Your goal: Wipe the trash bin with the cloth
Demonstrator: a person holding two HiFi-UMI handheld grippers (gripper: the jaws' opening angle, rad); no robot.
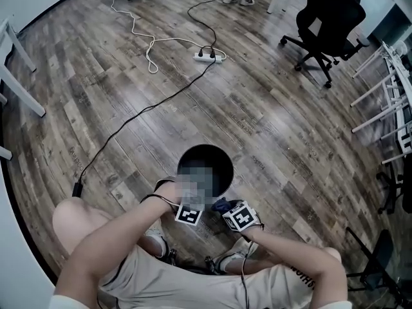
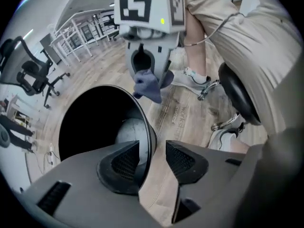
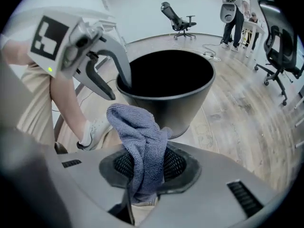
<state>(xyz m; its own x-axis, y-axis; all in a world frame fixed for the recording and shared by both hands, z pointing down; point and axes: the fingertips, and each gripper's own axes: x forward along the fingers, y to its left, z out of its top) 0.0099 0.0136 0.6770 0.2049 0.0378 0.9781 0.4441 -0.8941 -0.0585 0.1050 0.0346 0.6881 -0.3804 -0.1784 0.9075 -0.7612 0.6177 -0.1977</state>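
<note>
On the wooden floor (image 1: 270,127), a black cable (image 1: 141,111) runs from a power strip (image 1: 209,56) past the trash bin (image 1: 222,163), well apart from it; an office chair (image 1: 328,24) stands farther off. Close beside the bin are the person's shoes (image 2: 192,76). What shows of the bin's dark inside holds nothing. The left gripper (image 2: 152,160) has its jaws apart, straddling the bin's rim, one inside and one outside. The right gripper (image 3: 145,167) is clamped on the blue-grey cloth (image 3: 142,141), held just outside the bin's wall
</note>
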